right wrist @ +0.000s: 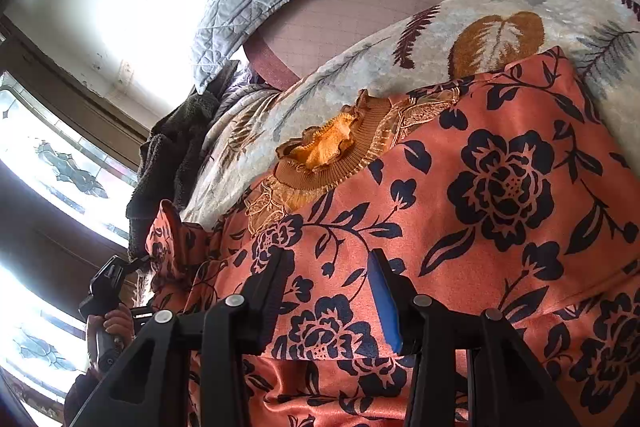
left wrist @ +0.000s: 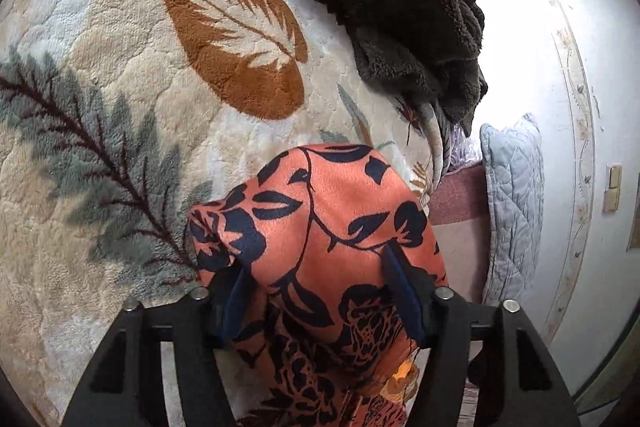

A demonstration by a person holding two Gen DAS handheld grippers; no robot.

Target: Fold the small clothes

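Fleece in cream, printed with rust and grey-green leaves, covers the bed as a blanket [left wrist: 120, 131], and on it lies the orange floral garment [right wrist: 500, 187], spread flat with its ribbed mustard collar [right wrist: 320, 163] toward the headboard. By the look of it a fold is under way: one sleeve or edge hangs lifted off the blanket, draped over the left gripper [left wrist: 320, 291], whose fingers stand apart with cloth bunched between them. Whether they truly pinch it cannot be told. Over the garment's body, the right gripper [right wrist: 330, 287] hovers with fingers spread, fabric beneath. Next, the raised edge wants carrying across the body and laying down smooth
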